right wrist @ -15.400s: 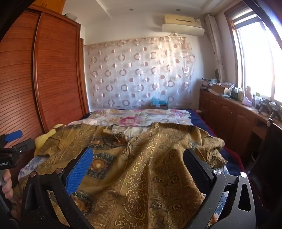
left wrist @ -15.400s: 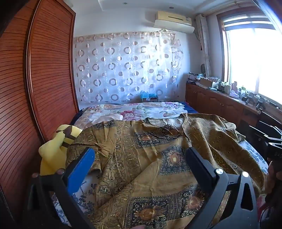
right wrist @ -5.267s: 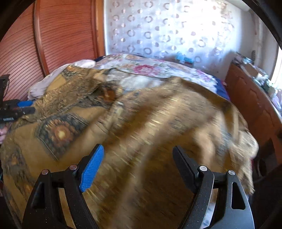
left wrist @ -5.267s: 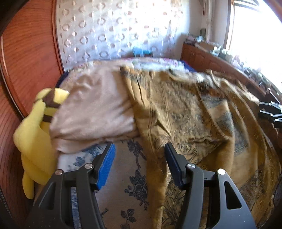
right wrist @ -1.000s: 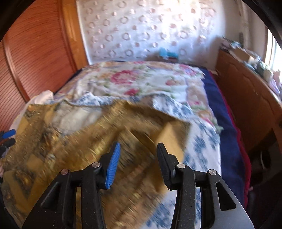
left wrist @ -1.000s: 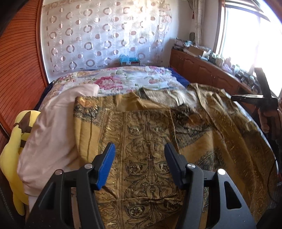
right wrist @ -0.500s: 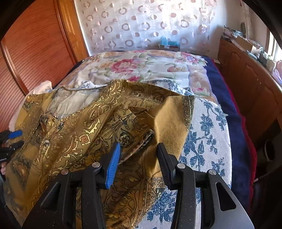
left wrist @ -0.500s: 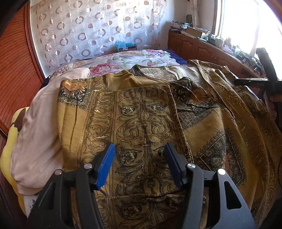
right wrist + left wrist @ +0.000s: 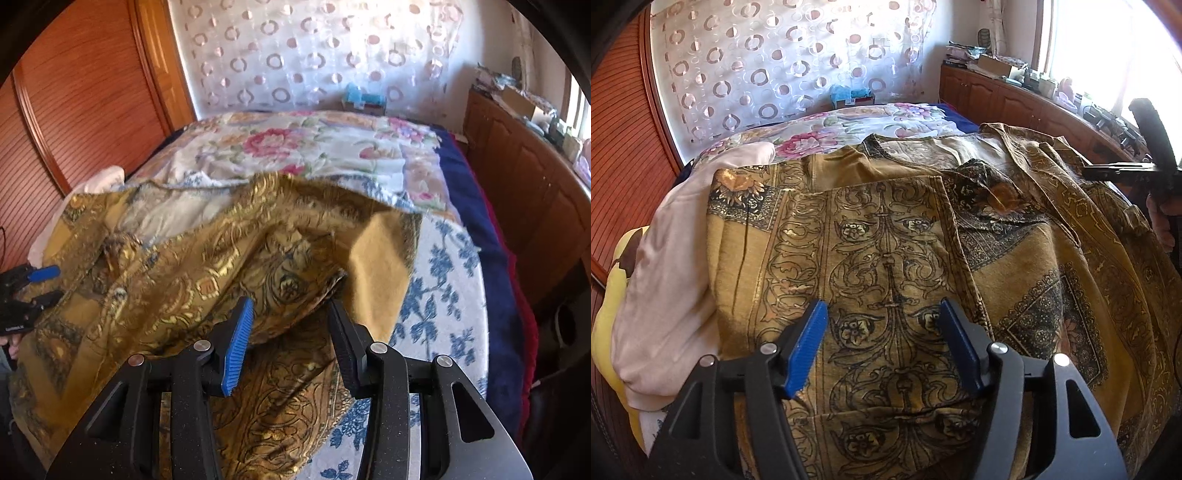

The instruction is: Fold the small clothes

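A gold patterned garment [image 9: 886,240] lies spread across the bed, its left panel folded over onto the middle. My left gripper [image 9: 881,321] hovers low over that folded panel. Its jaws are opening, and the cloth lies flat beneath them, not pinched. In the right wrist view the garment [image 9: 166,280] is rumpled, with a plain yellow flap turned up at its right edge. My right gripper [image 9: 290,317] is shut on a raised fold of it that fills the gap between the pads. The right gripper [image 9: 1089,171] also shows side-on at the garment's far right, held by a hand [image 9: 1161,225].
A pale pink cloth [image 9: 672,258] and a yellow plush toy [image 9: 613,295] lie left of the garment. The blue-flowered sheet [image 9: 443,295] shows on the right, a floral quilt [image 9: 295,147] beyond. A wooden wardrobe [image 9: 92,110] stands left and cabinets [image 9: 1015,99] right.
My left gripper has tipped down closer over the folded panel and its jaws have widened a little. In the right wrist view the garment's right edge has bunched up between the jaws.
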The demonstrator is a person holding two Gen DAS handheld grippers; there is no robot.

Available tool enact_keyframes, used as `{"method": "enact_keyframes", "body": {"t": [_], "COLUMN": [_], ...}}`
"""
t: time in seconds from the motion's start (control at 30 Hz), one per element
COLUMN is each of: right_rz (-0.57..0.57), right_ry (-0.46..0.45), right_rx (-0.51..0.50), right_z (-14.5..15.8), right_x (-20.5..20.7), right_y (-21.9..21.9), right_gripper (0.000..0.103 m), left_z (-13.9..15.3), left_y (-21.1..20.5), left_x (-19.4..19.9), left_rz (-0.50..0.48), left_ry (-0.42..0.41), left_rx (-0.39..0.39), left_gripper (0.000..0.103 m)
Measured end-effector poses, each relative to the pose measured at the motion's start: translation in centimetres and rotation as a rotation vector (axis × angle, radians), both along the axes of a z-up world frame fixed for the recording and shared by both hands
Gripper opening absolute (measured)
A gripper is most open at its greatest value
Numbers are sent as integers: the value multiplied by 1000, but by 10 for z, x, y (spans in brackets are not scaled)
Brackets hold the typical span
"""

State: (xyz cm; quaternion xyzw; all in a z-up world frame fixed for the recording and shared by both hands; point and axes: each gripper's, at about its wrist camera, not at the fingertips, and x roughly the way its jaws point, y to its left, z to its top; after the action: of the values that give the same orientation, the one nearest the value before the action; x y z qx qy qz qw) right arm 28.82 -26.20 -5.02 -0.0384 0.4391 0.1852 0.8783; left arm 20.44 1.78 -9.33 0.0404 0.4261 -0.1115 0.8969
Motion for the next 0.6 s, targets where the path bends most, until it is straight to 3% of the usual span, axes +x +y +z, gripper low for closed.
{"method": "enact_keyframes", "body": {"t": [0.1, 0.2, 0.23, 0.33, 0.6], "right_rz": [-5, -8, -3, 31, 199], "right_ry": [29, 33, 33, 30, -31], "right_rx": [2, 1, 3, 26, 59], "right_z": [-10, -13, -13, -8, 18], "right_x": [6, 12, 15, 18, 14], "right_y": [1, 2, 2, 8, 60], "right_gripper": [40, 21, 8, 3, 2], "left_z": [0, 0, 0, 0, 0], "left_y": [0, 0, 0, 0, 0], "left_x": [0, 0, 0, 0, 0], "left_rz": [-1, -1, 0, -1, -1], "left_ry": [0, 0, 0, 1, 1], "left_rx": [0, 0, 0, 0, 0], "left_gripper": [65, 66, 66, 66, 66]}}
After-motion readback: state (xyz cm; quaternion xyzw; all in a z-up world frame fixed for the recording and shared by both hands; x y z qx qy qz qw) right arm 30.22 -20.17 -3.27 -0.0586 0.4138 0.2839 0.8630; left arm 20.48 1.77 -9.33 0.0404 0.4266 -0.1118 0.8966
